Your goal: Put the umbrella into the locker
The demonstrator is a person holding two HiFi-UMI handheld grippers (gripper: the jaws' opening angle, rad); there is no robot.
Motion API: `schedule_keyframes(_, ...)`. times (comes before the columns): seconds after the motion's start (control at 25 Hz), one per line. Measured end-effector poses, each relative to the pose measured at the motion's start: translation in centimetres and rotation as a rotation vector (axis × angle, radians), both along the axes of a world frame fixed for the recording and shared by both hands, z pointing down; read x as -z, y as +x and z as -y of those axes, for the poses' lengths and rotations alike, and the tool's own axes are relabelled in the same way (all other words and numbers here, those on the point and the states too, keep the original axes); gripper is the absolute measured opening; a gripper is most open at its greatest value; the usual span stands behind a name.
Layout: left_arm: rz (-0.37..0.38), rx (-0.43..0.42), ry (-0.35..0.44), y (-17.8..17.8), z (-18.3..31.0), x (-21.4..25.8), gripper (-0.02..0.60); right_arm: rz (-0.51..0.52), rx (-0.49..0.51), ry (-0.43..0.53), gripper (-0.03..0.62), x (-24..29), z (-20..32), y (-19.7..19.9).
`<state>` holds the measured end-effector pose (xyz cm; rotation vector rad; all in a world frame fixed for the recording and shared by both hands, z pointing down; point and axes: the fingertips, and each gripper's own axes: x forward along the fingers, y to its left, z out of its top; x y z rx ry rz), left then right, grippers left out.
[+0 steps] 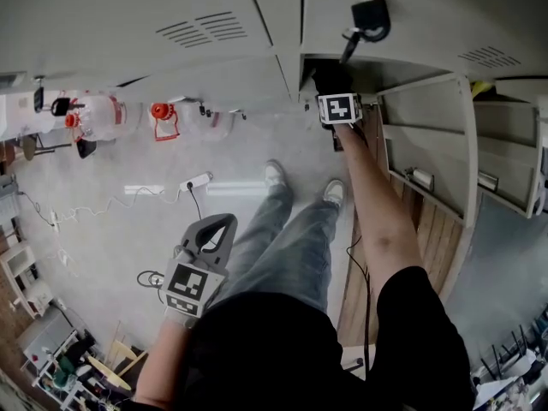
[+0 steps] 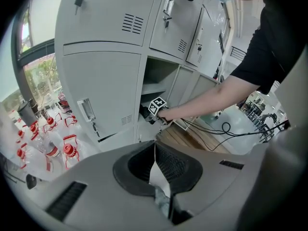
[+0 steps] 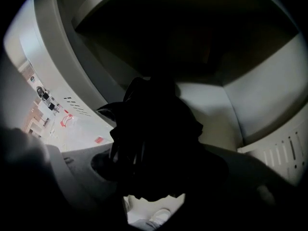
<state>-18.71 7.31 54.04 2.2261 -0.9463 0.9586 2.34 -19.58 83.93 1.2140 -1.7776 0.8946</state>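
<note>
Black shirt [image 1: 282, 349] fills the bottom of the head view, with jeans-clad legs [image 1: 282, 238] and white shoes [image 1: 276, 174] below it on the grey floor [image 1: 103, 229]. The left gripper [image 1: 227, 223] hangs low beside the left leg, pointing down. The right arm [image 1: 377, 204] stretches to the right gripper [image 1: 330, 80], whose marker cube [image 1: 338, 108] sits at the mouth of an open locker compartment [image 1: 342, 65]; its tips are lost in the dark inside. The compartment's door [image 1: 428, 135] stands swung out to the right, and a key with a black tag [image 1: 370, 15] hangs from the door above. Bottles with red caps [image 1: 163, 118] stand along the locker foot, and a power strip [image 1: 199, 180] lies on the floor. In the left gripper view, the grey jaws are pressed together at their tips with nothing between them; beyond them the right gripper reaches into the open compartment. In the right gripper view, the folded black umbrella [image 3: 154, 138] sits between widely spread jaws inside the compartment, against its grey walls [image 3: 250, 105]; it is too dark to tell whether the pads touch the fabric.
</note>
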Motion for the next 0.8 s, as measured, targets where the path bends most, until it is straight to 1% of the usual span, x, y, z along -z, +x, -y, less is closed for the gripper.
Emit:
schedule_keyframes(0.12, -0.002, -0.007, -0.004, 0.3, 0.0, -0.1, 0.011, 0.033, -0.040, 0.005, 0.346, 0.0, -0.7, 0.4)
schedule_keyframes(0.24, -0.002, -0.009, -0.013, 0.5, 0.0, -0.3, 0.011, 0.036, -0.070, 0.003, 0.347, 0.1, -2.1, 1.2)
schedule_keyframes(0.4, -0.001, -0.013, -0.008, 0.8, 0.1, -0.2, 0.011, 0.056, -0.099, 0.028, 0.336, 0.6, -4.2, 1.6)
schedule_keyframes(0.48, 0.004, -0.023, -0.002, 1.1, 0.1, -0.2, 0.011, 0.062, -0.097, 0.052, 0.275, 0.8, -5.4, 1.7)
schedule_keyframes(0.64, 0.011, -0.041, -0.007, 1.4, -0.2, -0.4, 0.011, 0.030, -0.060, 0.079, 0.202, 0.4, -7.5, 1.9)
schedule_keyframes(0.68, 0.011, -0.041, -0.009, 1.4, -0.3, -0.5, 0.011, 0.019, -0.053, 0.091, 0.166, 0.4, -7.8, 1.9)
schedule_keyframes(0.8, 0.015, -0.042, -0.014, 1.4, -0.5, -0.6, 0.011, -0.020, -0.037, 0.142, 0.012, 0.9, -7.9, 2.4)
